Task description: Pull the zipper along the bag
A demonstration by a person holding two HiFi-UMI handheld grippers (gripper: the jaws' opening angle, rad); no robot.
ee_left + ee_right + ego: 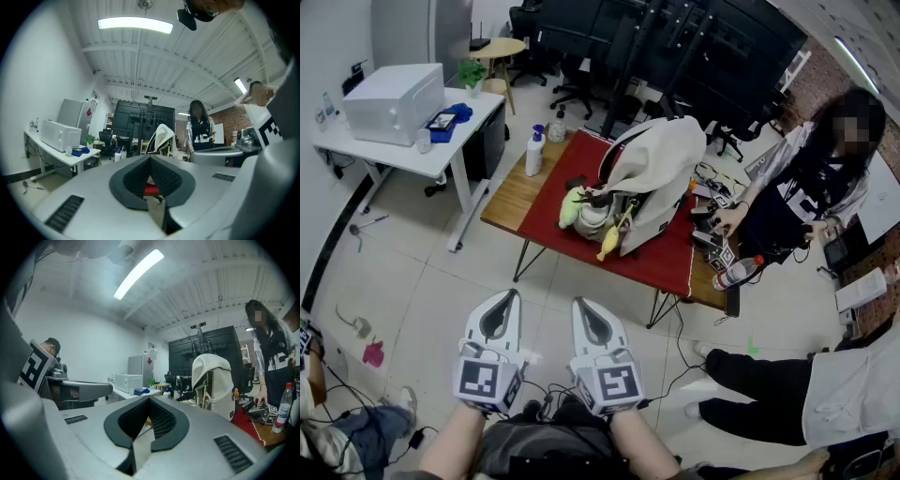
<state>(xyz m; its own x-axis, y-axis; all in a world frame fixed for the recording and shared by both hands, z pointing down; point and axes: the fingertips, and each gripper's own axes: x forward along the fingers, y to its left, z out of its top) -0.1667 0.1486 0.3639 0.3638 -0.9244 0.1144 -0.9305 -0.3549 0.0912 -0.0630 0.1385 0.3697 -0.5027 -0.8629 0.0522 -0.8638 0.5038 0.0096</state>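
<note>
Clenched on nothing, jaws pressed together, the left hand-held gripper [507, 296] and the right hand-held gripper [582, 304] sit side by side, low over the floor [422, 272]. They point toward the surface [511, 195] and are well short of it. The bag [661, 169], pale beige, stands upright near the middle of the surface on a red cloth [666, 261]. Its front gapes dark, and its zipper is too small to make out. Yellow-green soft toys [573, 207] lie against the bag's near-left side. A spray bottle [534, 153] stands by the left edge on bare wood. A water bottle [737, 273] lies at the near right corner. A person [806, 178] stands at the right edge, one hand on small items there. A white desk [412, 155] stands apart to the left.
</note>
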